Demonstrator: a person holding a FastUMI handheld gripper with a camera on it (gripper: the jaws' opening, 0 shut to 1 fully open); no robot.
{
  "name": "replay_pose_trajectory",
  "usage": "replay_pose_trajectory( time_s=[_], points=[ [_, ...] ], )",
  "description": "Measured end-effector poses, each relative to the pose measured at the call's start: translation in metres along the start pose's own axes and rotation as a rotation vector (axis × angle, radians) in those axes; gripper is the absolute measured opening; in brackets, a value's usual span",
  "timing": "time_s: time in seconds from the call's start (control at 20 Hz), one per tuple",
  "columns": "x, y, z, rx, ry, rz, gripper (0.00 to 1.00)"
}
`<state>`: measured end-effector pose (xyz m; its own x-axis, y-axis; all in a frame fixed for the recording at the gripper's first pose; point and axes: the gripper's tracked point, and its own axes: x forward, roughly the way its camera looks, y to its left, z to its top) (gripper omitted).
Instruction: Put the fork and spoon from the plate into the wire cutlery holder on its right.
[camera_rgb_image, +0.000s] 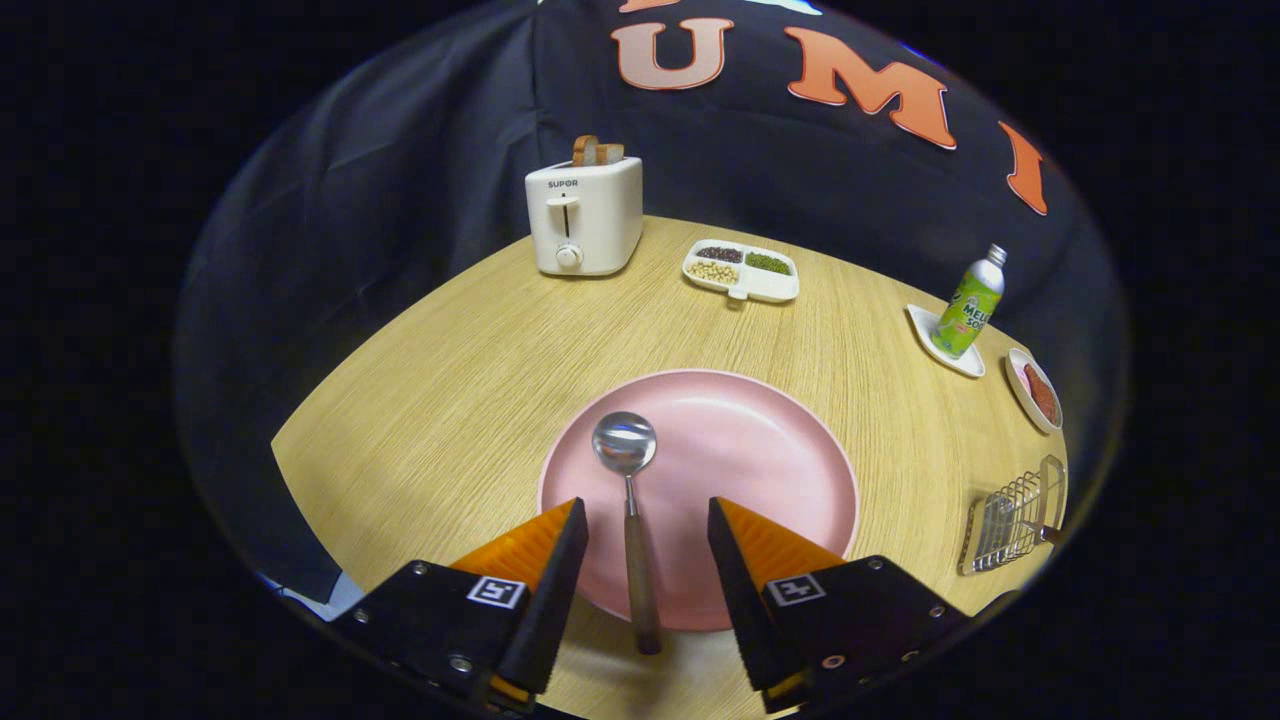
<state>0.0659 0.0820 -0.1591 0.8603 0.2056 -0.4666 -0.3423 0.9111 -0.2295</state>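
Note:
A pink plate (740, 450) lies on the round wooden table just ahead of my fingers. A spoon (630, 500) with a steel bowl and a wooden handle rests on the plate's left half, and its handle reaches back over the rim between my two fingers. My gripper (647, 520) is open, one finger on either side of the handle, touching nothing. The wire cutlery holder (1010, 520) stands to the right of the plate near the table's edge, with a handle end poking out of it.
Far side of the table: a white toaster (585, 215) with bread in it and a divided dish (742, 270) of beans. At the right, a green bottle (968, 305) stands on a small white dish, with another small dish (1035, 390) nearer the holder.

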Motion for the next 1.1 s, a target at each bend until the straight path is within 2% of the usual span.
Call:
replay_pose_trajectory(
  time_s=[0.05, 0.15, 0.3, 0.4, 0.45, 0.9, 1.1],
  points=[
    [0.004, 0.000, -0.003, 0.001, 0.013, 0.004, 0.58],
    [0.011, 0.005, -0.009, 0.016, 0.042, 0.014, 0.45],
    [0.018, 0.005, -0.016, 0.007, 0.070, 0.005, 0.33],
    [0.015, 0.006, -0.014, 0.009, 0.068, 0.003, 0.12],
    [0.015, 0.006, -0.016, 0.014, 0.077, 0.008, 0.07],
    [-0.027, -0.028, -0.007, 0.086, 0.108, -0.007, 0.05],
    [-0.057, -0.068, -0.005, 0.093, 0.150, -0.068, 0.05]
  ],
)
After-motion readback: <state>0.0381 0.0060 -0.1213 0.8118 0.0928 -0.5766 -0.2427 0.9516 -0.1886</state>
